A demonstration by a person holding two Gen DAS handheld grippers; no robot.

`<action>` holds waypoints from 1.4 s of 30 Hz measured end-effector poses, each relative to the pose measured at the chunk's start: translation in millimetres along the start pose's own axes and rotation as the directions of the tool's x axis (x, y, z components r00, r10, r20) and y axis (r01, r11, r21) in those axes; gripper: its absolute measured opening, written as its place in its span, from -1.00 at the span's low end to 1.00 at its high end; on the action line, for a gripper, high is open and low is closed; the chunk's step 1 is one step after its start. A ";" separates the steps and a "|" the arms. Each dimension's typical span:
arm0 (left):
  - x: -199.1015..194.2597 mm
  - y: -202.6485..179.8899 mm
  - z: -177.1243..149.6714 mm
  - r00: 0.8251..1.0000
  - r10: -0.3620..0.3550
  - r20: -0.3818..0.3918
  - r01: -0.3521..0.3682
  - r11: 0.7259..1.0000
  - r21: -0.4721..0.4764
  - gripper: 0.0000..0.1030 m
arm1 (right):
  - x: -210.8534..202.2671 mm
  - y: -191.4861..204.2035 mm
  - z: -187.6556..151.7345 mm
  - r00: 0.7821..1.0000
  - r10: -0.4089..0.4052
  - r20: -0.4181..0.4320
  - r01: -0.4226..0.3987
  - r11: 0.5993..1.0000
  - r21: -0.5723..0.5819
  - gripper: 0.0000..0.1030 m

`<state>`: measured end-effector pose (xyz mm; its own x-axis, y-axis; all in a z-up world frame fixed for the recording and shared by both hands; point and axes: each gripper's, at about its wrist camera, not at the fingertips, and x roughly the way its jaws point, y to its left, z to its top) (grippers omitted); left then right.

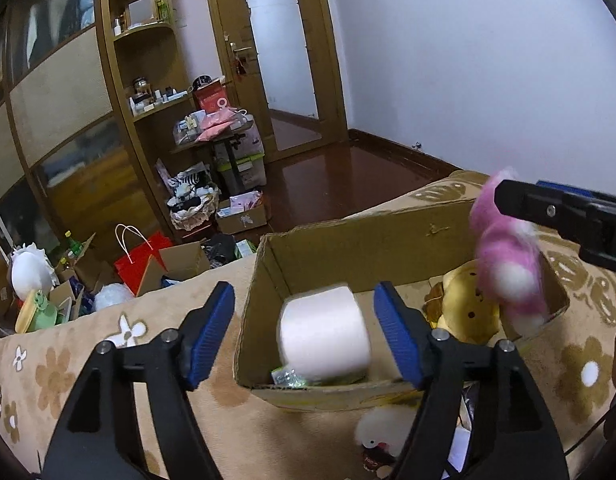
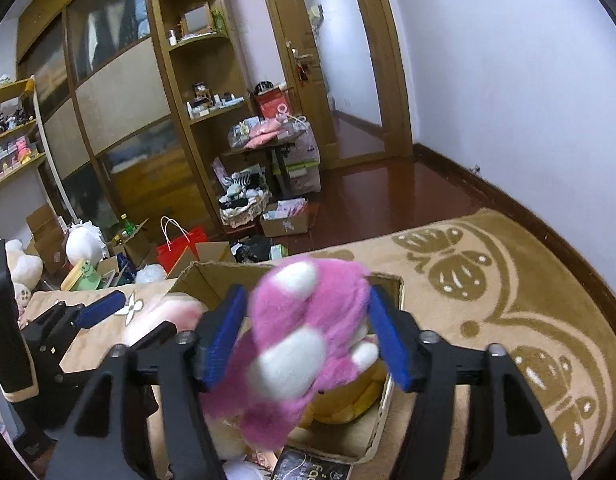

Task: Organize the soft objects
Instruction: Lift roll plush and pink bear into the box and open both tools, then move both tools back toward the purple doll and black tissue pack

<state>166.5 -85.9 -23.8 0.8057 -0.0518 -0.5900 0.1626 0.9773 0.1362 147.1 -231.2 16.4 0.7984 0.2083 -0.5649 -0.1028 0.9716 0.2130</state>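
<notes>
An open cardboard box (image 1: pixel 320 240) sits on a beige flowered blanket. A white soft roll (image 1: pixel 324 336), blurred, is inside it. My left gripper (image 1: pixel 304 300) is open above the roll, both blue pads clear of its sides. A pink and white plush toy (image 2: pixel 304 340), also blurred, is over the box (image 2: pixel 212 276) between the pads of my right gripper (image 2: pixel 306 296). Its jaws stand open and neither pad presses the toy. In the left wrist view the pink plush (image 1: pixel 504 256) hangs by one of the right gripper's fingers (image 1: pixel 524 204). A yellow plush (image 1: pixel 468 312) lies in the box.
A white plush (image 1: pixel 384 428) lies on the blanket in front of the box. Past the bed edge the floor holds a red paper bag (image 1: pixel 140 260), cartons, a laundry basket (image 1: pixel 192 200) and a small loaded table. A wardrobe and shelves line the left wall.
</notes>
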 end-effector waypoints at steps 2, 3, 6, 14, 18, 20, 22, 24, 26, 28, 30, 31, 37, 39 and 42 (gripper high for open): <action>1.1 2.0 -0.5 1.000 0.002 -0.010 -0.002 1.000 -0.008 0.51 | 0.1 -1.8 -0.2 1.000 0.006 -0.005 -0.006 1.000 0.013 0.48; 1.8 2.8 -1.2 1.000 0.000 -0.015 0.000 1.000 -0.012 0.52 | 0.7 -2.2 -0.2 1.000 0.000 -0.011 0.000 1.000 0.015 0.49; 1.4 4.3 -2.7 1.000 -0.002 -0.029 0.002 1.000 -0.016 0.56 | -0.2 -1.7 -2.8 1.000 -0.003 -0.022 0.003 1.000 0.020 0.65; -10.7 7.7 -7.6 0.999 -0.003 -0.046 0.001 1.000 -0.030 0.79 | -7.6 -1.9 -4.7 1.000 -0.001 -0.026 0.002 1.000 0.026 0.97; -22.5 14.7 -12.6 0.998 -0.002 -0.057 -0.001 0.998 -0.055 0.86 | -17.6 -0.8 -7.3 1.000 -0.001 -0.028 0.001 1.000 0.011 1.00; -29.2 17.5 -15.8 0.998 0.002 -0.063 -0.006 0.998 -0.066 0.88 | -24.0 1.2 -8.8 1.000 -0.003 -0.027 0.003 1.000 0.006 1.00; -36.6 20.9 -19.4 0.998 0.005 -0.070 -0.010 0.997 -0.081 0.88 | -30.8 2.7 -10.7 1.000 -0.005 -0.025 0.005 1.000 0.003 1.00; -43.3 23.5 -23.0 0.997 0.001 -0.079 -0.008 0.996 -0.093 0.89 | -37.5 4.8 -12.0 1.000 -0.011 -0.026 0.011 1.000 -0.007 1.00; -48.9 25.0 -25.7 0.996 -0.001 -0.089 -0.008 0.995 -0.099 0.89 | -43.1 6.9 -12.2 0.999 -0.018 -0.026 0.018 1.000 -0.018 1.00; -55.0 25.3 -28.5 0.995 -0.002 -0.097 -0.008 0.995 -0.100 0.89 | -49.3 8.3 -13.2 1.000 -0.019 -0.025 0.018 1.000 -0.019 1.00; -59.9 24.6 -30.8 0.994 -0.006 -0.108 -0.004 0.995 -0.098 0.89 | -55.1 9.1 -15.0 0.999 -0.018 -0.026 0.017 1.000 -0.017 1.00; -62.7 23.1 -33.2 0.993 -0.010 -0.116 -0.001 0.996 -0.094 0.89 | -58.1 9.5 -16.3 0.999 -0.018 -0.028 0.017 1.000 -0.016 1.00; -77.9 14.4 -40.7 0.991 -0.021 -0.131 0.012 0.998 -0.068 0.89 | -71.3 8.6 -26.2 0.999 -0.022 -0.049 0.022 1.000 0.002 1.00; -82.0 11.0 -43.7 0.990 -0.036 -0.136 0.027 0.997 -0.067 0.89 | -75.1 7.2 -29.4 0.998 -0.022 -0.057 0.022 1.000 0.015 1.00; -86.1 9.6 -49.9 0.988 -0.043 -0.149 0.033 0.997 -0.070 0.89 | -80.2 4.5 -35.7 0.997 -0.017 -0.074 0.020 0.999 0.040 1.00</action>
<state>70.3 -61.8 -11.4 0.7042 -0.0623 -0.7072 0.1488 0.9870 0.0612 61.4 -239.5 34.2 0.7539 0.1998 -0.6258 -0.0630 0.9703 0.2337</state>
